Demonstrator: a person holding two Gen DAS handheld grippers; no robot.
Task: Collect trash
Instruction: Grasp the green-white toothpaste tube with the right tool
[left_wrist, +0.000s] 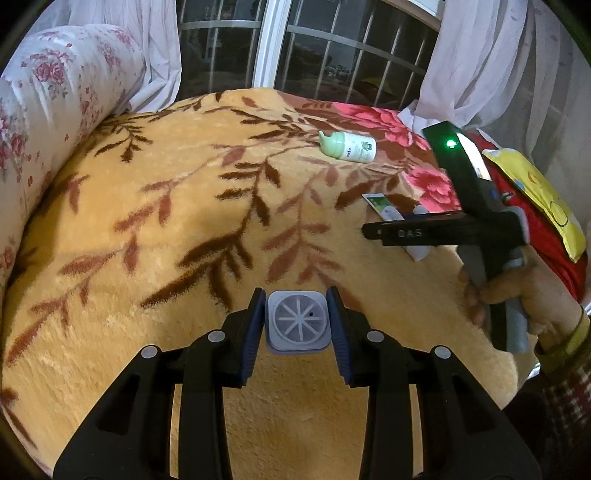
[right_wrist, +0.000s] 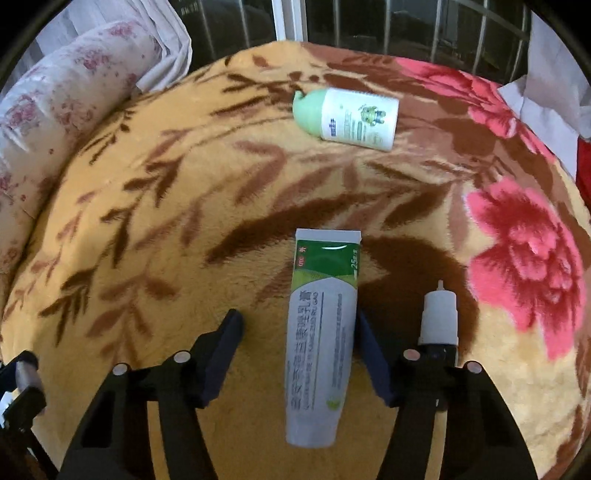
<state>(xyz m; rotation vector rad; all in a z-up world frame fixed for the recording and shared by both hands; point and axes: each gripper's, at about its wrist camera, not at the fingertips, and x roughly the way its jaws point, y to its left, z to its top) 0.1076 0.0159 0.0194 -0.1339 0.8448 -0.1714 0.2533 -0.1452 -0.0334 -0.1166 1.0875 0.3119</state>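
Left claw (left_wrist: 297, 325) is already clamped on a small square cap (left_wrist: 297, 322), right claw (right_wrist: 299, 350) is open around the tube (right_wrist: 320, 339) lying on the bed blanket (right_wrist: 184, 221), so I'd centre it before squeezing.

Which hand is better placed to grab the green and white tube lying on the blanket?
The right. The right hand-held gripper already straddles the tube, one finger touching its edge, the other still apart. The left hand-held gripper is shut on a small square container.
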